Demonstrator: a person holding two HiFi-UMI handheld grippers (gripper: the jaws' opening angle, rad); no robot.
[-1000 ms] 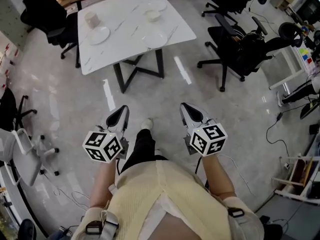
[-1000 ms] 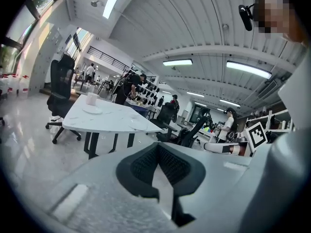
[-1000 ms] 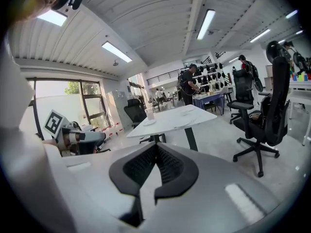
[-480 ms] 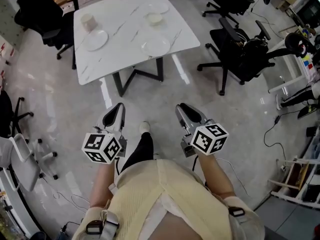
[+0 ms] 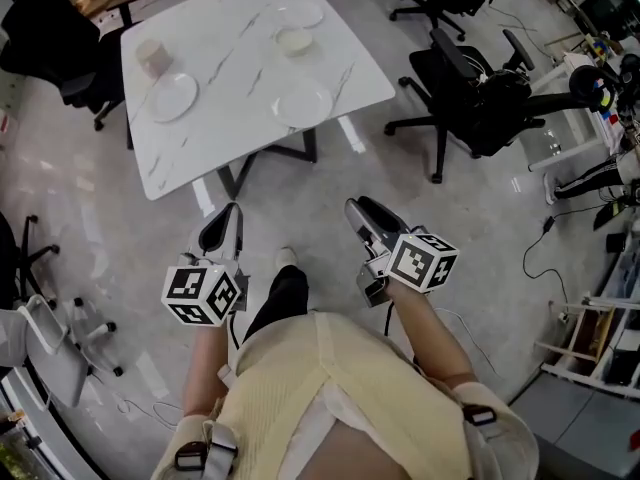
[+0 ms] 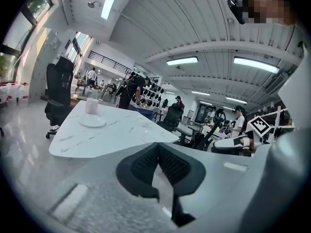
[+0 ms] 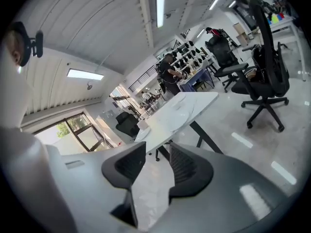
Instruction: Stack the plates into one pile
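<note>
Not at the table [image 5: 230, 128] yet. Both grippers hang over the floor, short of its near edge. Left gripper [image 5: 222, 230]: pads together at the tips, nothing in them. Right gripper [image 5: 362, 215]: jaws have just been opening and now stand partway apart, with only floor between them.

We count three plates, all single, none stacked:
- left-edge plate [image 5: 171, 97], just beside the table's left edge
- near-edge plate [image 5: 303, 106], close to the near edge, toward the right corner
- far plate [image 5: 299, 15], up by the far right corner

All three are well apart from each other.

Handling, our read:
- They look like glazed white ceramic: stiff, slick, prone to chipping, with some weight for a pinch grip.
- They lie flat on the marble, so the rim is the only hold. One pad over the lip, one under, biting deep enough that the plate can't pivot out.
- Near-edge plate looks easiest. Its rim sits close to the table edge, so a lower jaw can come in from our side.
- Set down flat, no dropping plate on plate. Glaze on glaze will likely skate.
- Left gripper has to open before it's any use.

Containers:
- bowl [image 5: 295, 41] sits between near-edge plate and far plate, nearer the far one. It looks empty from the head view, but it's too small to be sure.
- cup [image 5: 150, 56] sits toward the far left corner, just on the far side of left-edge plate. It's upright in the left gripper view, inside not visible.

Neither stands on a plate.
</note>
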